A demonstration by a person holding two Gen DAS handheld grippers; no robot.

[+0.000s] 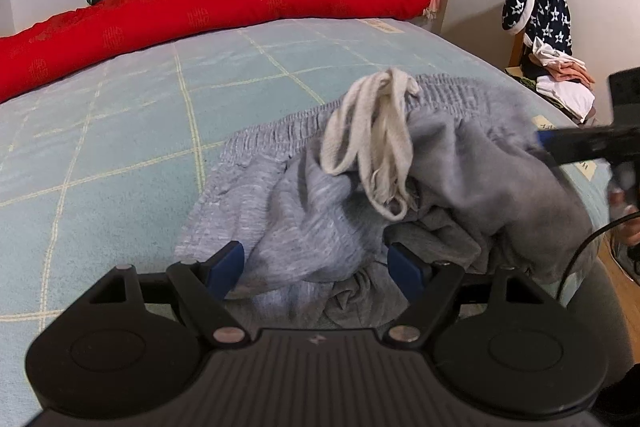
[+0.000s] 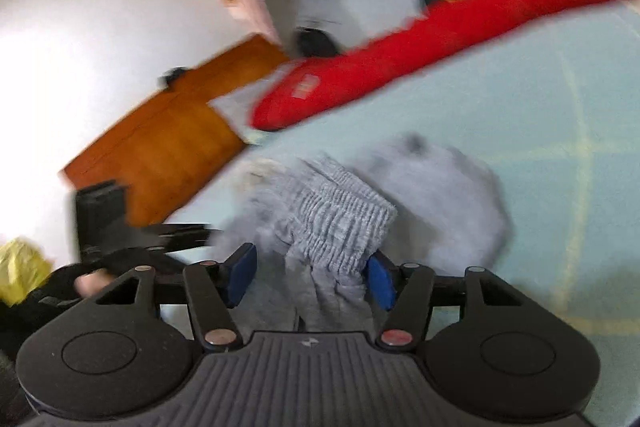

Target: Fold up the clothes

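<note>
Grey sweatpants (image 1: 304,211) lie bunched on the pale blue bed, their ribbed waistband (image 1: 280,131) running across and a white drawstring (image 1: 376,147) looped on top. My left gripper (image 1: 316,269) is open low over the near edge of the heap. A fold of grey cloth lies between its blue pads (image 1: 226,267) without being pinched. My right gripper (image 2: 312,275) reaches in from the right side, seen as a dark bar with a blue tip (image 1: 560,143). It is shut on a gathered stretch of the waistband (image 2: 344,219), which stands up between its pads.
A long red bolster (image 1: 208,15) lies along the far side of the bed (image 1: 120,131). A chair (image 1: 540,27) piled with clothes stands at the right by the wall. The wooden floor (image 2: 172,139) lies beyond the bed's corner. Garments hang at the back.
</note>
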